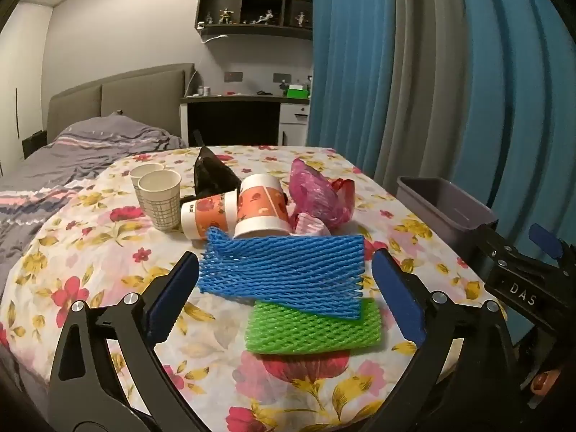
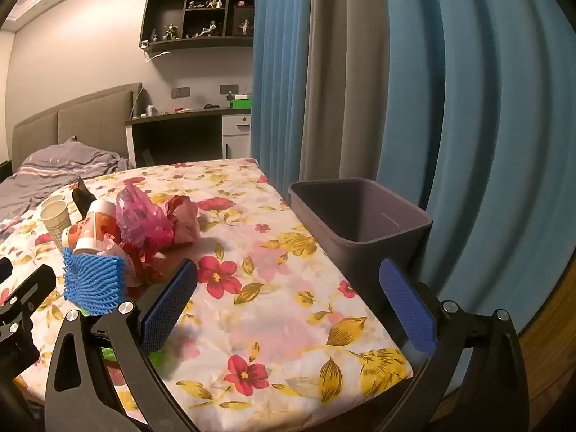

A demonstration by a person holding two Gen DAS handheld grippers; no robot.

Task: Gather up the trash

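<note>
A table under a flowered cloth (image 2: 252,324) fills most of both views, with a bed (image 1: 72,151) behind it on the left and blue curtains (image 2: 486,108) hanging on the right. A grey bin (image 2: 363,219) stands at the table's right edge, against the curtains; its inside looks bare.

The trash lies in a heap toward the left half of the table. At the near end a blue foam net (image 1: 284,270) lies flat, overlapping a green foam net (image 1: 316,331) that sits closer to the camera. Just behind the blue net two orange-patterned paper cups (image 1: 262,208) lie on their sides, touching each other. To their left two white checked cups (image 1: 160,198) stand upright, one just behind the other. Right of the orange cups a crumpled pink plastic bag (image 1: 316,194) rests against a red wrapper (image 1: 345,187), and a black bag (image 1: 212,176) rises behind the cups.

The left gripper (image 1: 284,288) hangs over the near end of the heap, tilted downward, its jaws spread wide on either side of the blue net and touching nothing. The right gripper (image 2: 288,302) hangs over bare cloth between the heap and the bin, its jaws equally wide apart and holding nothing.
</note>
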